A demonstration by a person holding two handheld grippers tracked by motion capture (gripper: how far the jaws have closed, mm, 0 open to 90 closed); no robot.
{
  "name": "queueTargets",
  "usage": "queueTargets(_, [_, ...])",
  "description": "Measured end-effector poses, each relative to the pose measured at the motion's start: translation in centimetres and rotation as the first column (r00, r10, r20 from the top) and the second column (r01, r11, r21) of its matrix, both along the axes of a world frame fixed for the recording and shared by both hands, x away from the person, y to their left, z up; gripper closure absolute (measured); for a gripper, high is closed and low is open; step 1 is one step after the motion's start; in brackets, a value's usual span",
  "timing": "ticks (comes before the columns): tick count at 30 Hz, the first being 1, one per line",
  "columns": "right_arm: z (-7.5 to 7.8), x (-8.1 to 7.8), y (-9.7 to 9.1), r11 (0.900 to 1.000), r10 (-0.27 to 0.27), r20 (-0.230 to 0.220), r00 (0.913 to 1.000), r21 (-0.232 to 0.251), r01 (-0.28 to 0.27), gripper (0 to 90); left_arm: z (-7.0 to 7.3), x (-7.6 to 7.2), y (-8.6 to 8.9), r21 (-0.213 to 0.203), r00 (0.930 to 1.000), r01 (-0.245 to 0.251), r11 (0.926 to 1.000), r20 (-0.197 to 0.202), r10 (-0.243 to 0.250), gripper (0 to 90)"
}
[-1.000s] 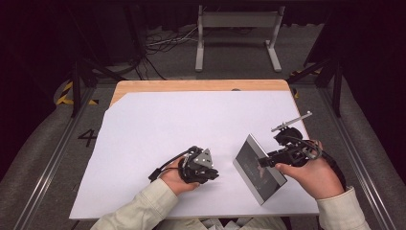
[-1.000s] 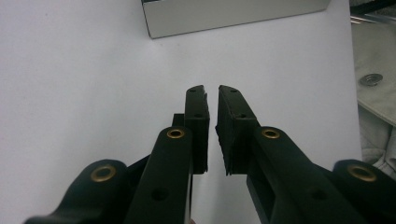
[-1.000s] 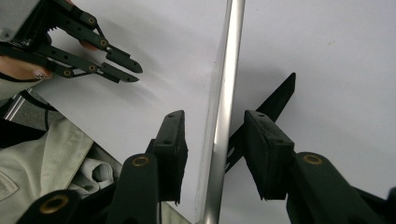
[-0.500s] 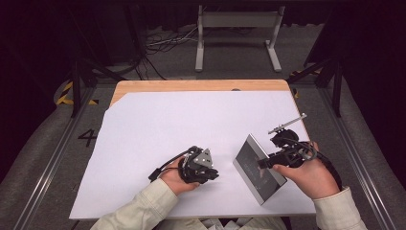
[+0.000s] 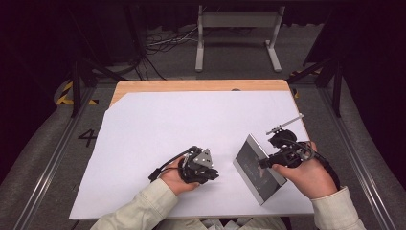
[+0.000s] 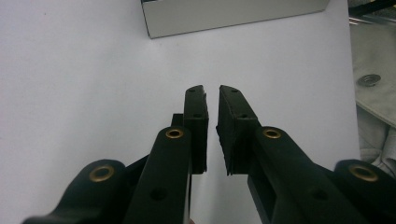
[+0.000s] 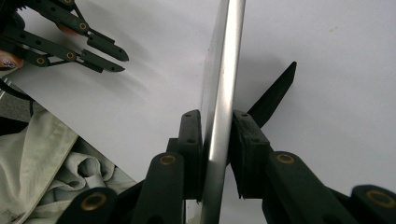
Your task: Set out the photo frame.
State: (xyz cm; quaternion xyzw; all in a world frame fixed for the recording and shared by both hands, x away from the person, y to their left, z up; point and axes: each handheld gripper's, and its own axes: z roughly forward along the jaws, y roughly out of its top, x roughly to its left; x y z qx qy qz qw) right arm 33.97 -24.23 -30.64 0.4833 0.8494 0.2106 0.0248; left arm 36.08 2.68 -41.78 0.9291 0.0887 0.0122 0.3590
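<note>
Over white table (image 5: 158, 124), plate (image 7: 223, 84) between right gripper (image 7: 217, 128) jaws

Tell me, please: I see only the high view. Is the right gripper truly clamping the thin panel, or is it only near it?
Observer: In the right gripper view, the right gripper has one pad on each face of the thin panel. Its jaws have just been closing.
Operator: And the other one, does it hold something?
Observer: No. In the left gripper view, the left gripper has a narrow gap between its pads. Nothing is in the gap, and the white table cover lies beyond it.
</note>
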Motion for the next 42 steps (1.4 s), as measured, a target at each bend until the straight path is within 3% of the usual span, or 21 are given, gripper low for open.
queueTargets(17, [0.3, -0.1, 0.3, 0.9994, 0.002, 0.006, 1.0, -0.036, -0.001, 79.2, 0.0, 0.0, 0.0, -0.001, 1.0, -0.001, 1.0, 0.0, 0.001, 81.8])
queueTargets(27, [0.6, -0.1, 0.2, 0.9996, 0.023, 0.005, 0.9997, -0.014, -0.023, 83.5, 0.0, -0.1, 0.3, 0.001, 0.9999, -0.009, 1.0, -0.005, 0.009, 81.9])
queueTargets(36, [0.9, 0.0, 0.2, 0.9989, 0.04, 0.013, 0.9991, -0.025, -0.039, 83.6, 0.1, 0.0, 0.7, -0.007, 0.9998, -0.022, 0.9997, -0.003, 0.021, 81.9])
queueTargets(42, [1.7, 0.3, 0.0, 0.9981, 0.06, 0.022, 0.998, -0.019, -0.059, 83.6, 0.3, 0.1, 1.6, -0.014, 0.9989, -0.047, 0.9988, 0.003, 0.048, 81.9])
